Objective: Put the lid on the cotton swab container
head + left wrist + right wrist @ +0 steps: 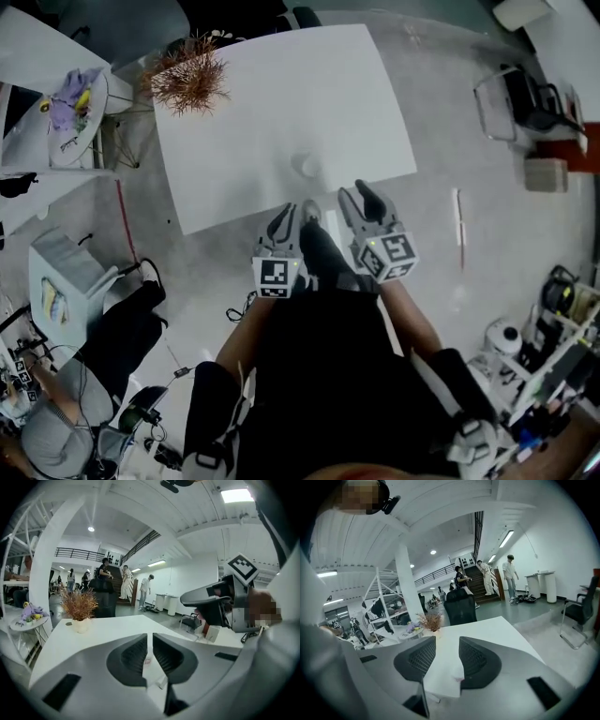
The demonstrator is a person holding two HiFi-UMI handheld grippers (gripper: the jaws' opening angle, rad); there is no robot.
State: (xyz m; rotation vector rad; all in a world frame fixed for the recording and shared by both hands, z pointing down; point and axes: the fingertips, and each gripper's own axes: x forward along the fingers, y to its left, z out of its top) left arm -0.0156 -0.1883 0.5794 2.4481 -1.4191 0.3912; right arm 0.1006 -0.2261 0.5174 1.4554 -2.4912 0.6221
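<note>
A small clear round container (305, 167) stands on the white table (281, 103), near its front edge. I cannot pick out a lid on its own. My left gripper (285, 218) hovers at that edge, just short of the container. In the left gripper view the left gripper (150, 637) has its jaws together with nothing held. My right gripper (362, 193) is beside it to the right. In the right gripper view the right gripper (446, 642) stands open and empty over the tabletop (487, 630).
A dried plant in a pot (187, 80) stands at the table's far left corner. A round side table (80, 103) with toys stands to the left and a chair (525, 98) far right. A black office chair (459, 605) stands behind the table. Bags and cables lie on the floor at lower left.
</note>
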